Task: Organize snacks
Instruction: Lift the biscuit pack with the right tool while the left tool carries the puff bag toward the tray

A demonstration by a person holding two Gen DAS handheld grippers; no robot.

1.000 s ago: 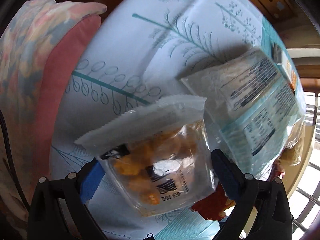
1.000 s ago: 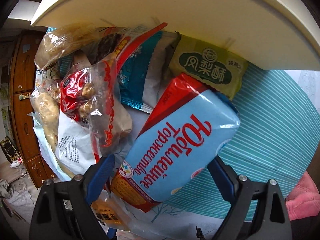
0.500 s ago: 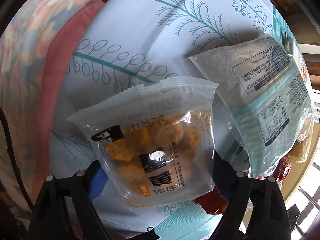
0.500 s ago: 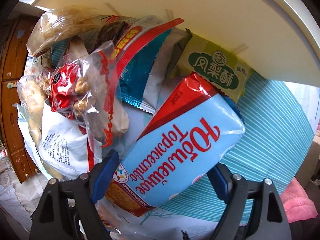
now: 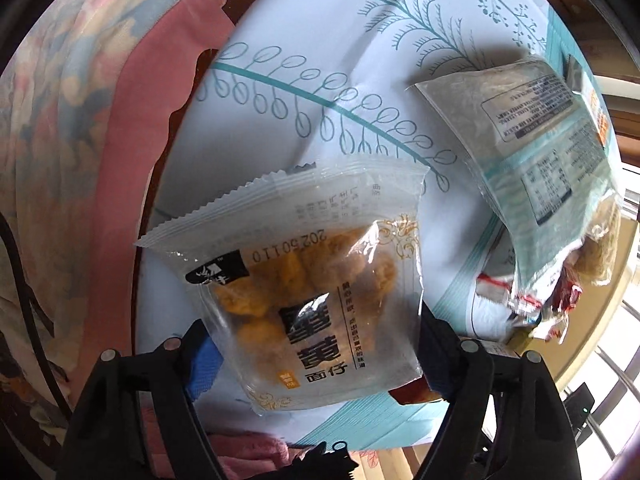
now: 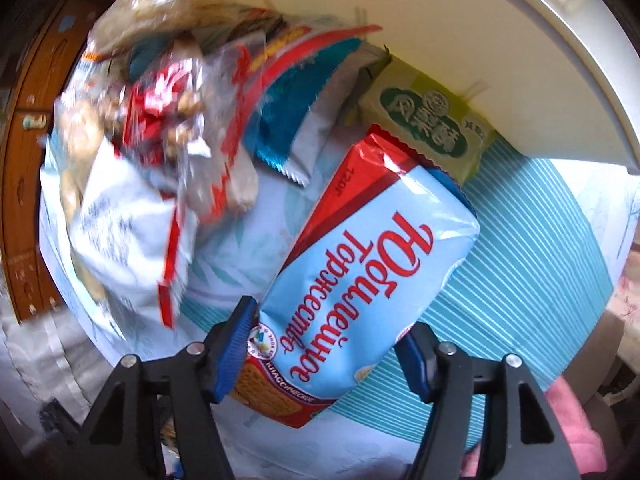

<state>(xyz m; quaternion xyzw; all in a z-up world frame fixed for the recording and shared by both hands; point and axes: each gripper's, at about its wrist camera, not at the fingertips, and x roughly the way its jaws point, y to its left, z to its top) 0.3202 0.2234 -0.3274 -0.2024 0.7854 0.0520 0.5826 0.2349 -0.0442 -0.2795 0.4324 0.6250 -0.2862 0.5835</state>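
I am closing the left gripper (image 5: 316, 340) on the clear egg-yolk snack pouch (image 5: 304, 280), its pads now touching both edges. The right gripper (image 6: 324, 344) is likewise narrowing onto the blue biscuit pack (image 6: 360, 272), gripping its near end, beyond which the snack pile (image 6: 160, 120) is lying. Both grasps look ready for lifting.
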